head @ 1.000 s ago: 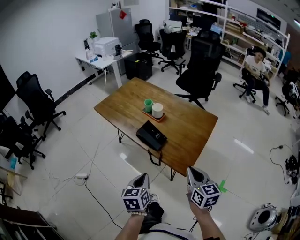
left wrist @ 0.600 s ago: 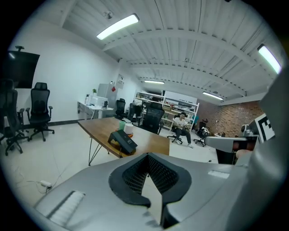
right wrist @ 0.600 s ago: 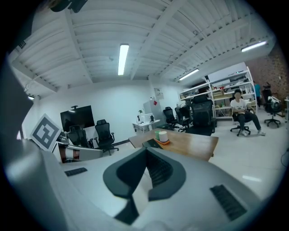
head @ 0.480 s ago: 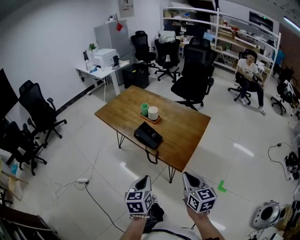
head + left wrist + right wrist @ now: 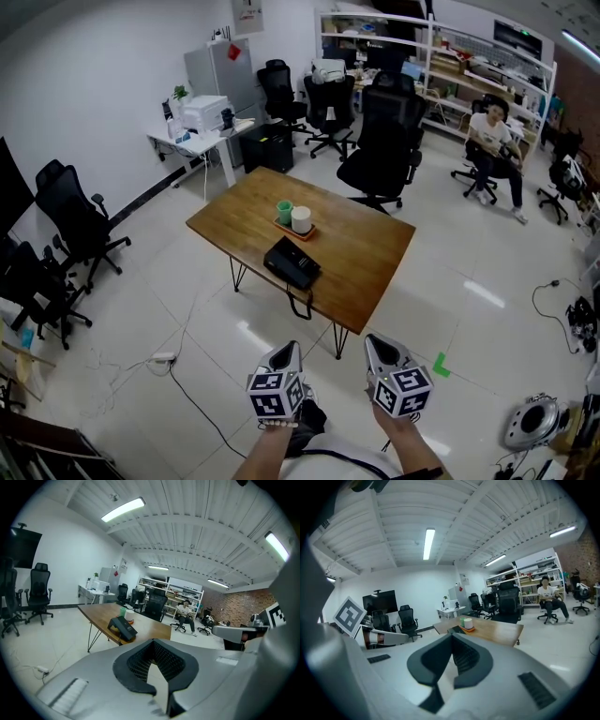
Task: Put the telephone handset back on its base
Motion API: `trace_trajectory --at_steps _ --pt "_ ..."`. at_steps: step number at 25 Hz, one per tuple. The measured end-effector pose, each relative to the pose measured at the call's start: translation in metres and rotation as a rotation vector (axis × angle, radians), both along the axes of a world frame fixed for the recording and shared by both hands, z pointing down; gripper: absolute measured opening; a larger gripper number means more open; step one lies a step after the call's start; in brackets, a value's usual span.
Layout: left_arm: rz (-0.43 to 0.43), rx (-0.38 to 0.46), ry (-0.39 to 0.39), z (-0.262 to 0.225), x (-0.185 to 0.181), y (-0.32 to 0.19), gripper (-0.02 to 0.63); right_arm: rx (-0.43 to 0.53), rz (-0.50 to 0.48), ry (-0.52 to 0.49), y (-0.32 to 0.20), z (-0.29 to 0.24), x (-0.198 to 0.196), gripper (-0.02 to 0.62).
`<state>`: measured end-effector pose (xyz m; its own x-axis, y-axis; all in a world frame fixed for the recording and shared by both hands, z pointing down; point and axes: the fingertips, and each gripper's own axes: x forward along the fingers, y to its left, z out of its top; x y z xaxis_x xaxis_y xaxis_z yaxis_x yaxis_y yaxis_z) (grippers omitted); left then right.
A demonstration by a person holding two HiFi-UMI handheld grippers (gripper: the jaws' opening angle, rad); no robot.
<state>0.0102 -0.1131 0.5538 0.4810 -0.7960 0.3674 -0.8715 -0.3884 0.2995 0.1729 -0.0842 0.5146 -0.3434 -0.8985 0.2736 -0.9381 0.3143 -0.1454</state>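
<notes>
The black telephone sits on the near part of a wooden table, a few steps ahead of me. I cannot tell its handset from its base at this distance. A dark loop hangs over the table edge below it. My left gripper and right gripper are held side by side low in the head view, far short of the table. Both are shut with nothing between the jaws. The left gripper view shows the telephone beyond the closed left gripper. In the right gripper view the right gripper also looks closed.
A small tray with a green cup and a white cup stands behind the telephone. Black office chairs ring the table's far side and the left wall. A person sits at the back right. Cables lie on the tiled floor.
The table has drifted slightly up and left in the head view and looks a bit smaller. Both grippers stay low, side by side and shut.
</notes>
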Motion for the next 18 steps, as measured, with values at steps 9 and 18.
trace_trajectory --at_steps 9,18 --pt "0.010 -0.006 0.010 -0.002 0.004 0.000 0.009 0.010 0.009 0.015 0.000 -0.007 0.003 0.003" --pt "0.007 -0.002 0.015 -0.005 0.001 -0.005 0.009 0.029 0.004 0.023 -0.006 -0.013 0.000 0.003"
